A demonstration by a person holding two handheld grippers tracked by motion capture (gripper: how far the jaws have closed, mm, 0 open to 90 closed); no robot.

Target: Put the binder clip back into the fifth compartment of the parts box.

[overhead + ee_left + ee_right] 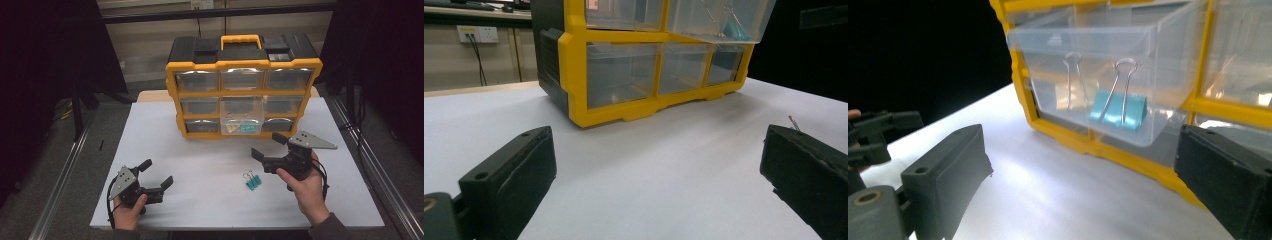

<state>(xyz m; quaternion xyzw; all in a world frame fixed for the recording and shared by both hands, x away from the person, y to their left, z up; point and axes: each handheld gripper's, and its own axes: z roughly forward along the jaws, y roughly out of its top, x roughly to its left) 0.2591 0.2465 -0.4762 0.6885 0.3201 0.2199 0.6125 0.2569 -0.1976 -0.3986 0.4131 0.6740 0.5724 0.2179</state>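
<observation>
One teal binder clip (251, 182) is lying on the white desk (200, 165), just left and near of the right gripper (272, 146). Another is sitting in the pulled-out clear drawer (1088, 85) of the yellow organizer (242, 90). Both the right and the left gripper (156, 173) are gaping wide, holding nothing.

White table (210, 165): yellow drawer organizer (243, 80) at back; teal binder clips (251, 182), seemingly two.
</observation>
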